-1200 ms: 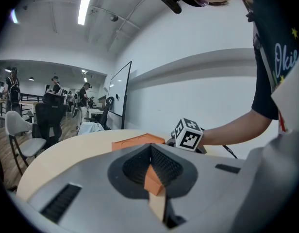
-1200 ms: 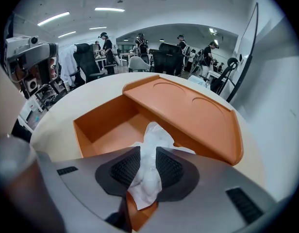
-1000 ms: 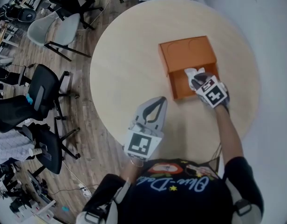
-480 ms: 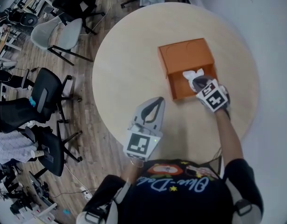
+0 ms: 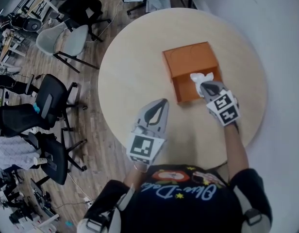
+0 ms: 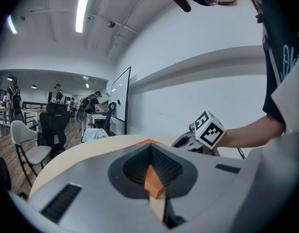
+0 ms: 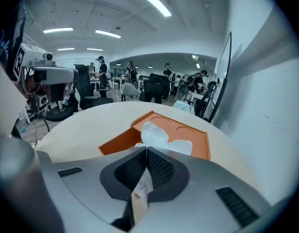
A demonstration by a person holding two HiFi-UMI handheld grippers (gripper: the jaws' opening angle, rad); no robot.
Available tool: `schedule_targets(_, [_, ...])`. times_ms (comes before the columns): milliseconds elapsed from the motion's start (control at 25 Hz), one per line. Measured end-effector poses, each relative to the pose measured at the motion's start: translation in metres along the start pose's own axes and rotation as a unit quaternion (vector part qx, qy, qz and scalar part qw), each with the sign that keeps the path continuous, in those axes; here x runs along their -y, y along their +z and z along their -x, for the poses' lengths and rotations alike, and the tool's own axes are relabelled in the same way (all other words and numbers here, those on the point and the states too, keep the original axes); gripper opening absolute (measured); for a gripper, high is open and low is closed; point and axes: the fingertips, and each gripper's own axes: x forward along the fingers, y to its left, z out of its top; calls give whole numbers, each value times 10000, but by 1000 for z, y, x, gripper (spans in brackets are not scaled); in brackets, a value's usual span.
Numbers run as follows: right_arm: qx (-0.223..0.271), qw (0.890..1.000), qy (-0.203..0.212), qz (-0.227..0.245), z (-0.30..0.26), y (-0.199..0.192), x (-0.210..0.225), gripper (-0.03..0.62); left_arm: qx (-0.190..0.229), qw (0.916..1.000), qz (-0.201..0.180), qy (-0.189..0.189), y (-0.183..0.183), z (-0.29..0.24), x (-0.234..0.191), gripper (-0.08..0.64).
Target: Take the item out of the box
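Now the right gripper [image 5: 204,87] pinches the white bag [image 5: 202,76] in the box [image 5: 188,58], so lifting it clear likely comes next, while the left gripper [image 5: 160,104] sits closed and empty.

Looks along the left gripper [image 6: 150,148], jaws pressed together, over a round table [image 6: 91,149].
Catches an orange box [image 6: 148,141] corner just past the jaw tips; to its right, the right gripper [image 6: 181,141] with its marker cube [image 6: 208,129] on a bare forearm [image 6: 241,132]. Takes in a whiteboard [image 6: 119,101], office chairs [image 6: 28,140] and distant people [image 6: 93,101] at left, under a ceiling strip light [image 6: 84,1].
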Motion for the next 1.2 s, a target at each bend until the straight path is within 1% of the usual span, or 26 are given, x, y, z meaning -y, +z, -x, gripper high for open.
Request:
schedule_targets(80, [261, 9996, -36, -110, 11, 8, -5, 2, -34, 9999, -125, 19, 0, 3, -1, -15])
schedule_targets(280, [892, 9954, -187, -299, 46, 29, -14, 2, -2, 9997, -229, -4, 8, 9, 6, -15])
schedule_targets(480, [1534, 9863, -372, -479, 84, 44, -21, 2, 47, 9992, -392, -20, 16, 13, 18, -15])
schedule_targets(640, [1981, 9785, -419, -387, 111, 58, -28, 2, 110, 9986, -506, -89, 26, 13, 26, -15])
schedule_targets(920, [2277, 9715, -400, -531, 150, 66, -45, 2, 245, 9977, -582, -249, 39, 11, 42, -15])
schedule_targets(1200, [2506, 9651, -464, -604, 169, 71, -62, 2, 279, 9975, -564, -330, 42, 19, 49, -15])
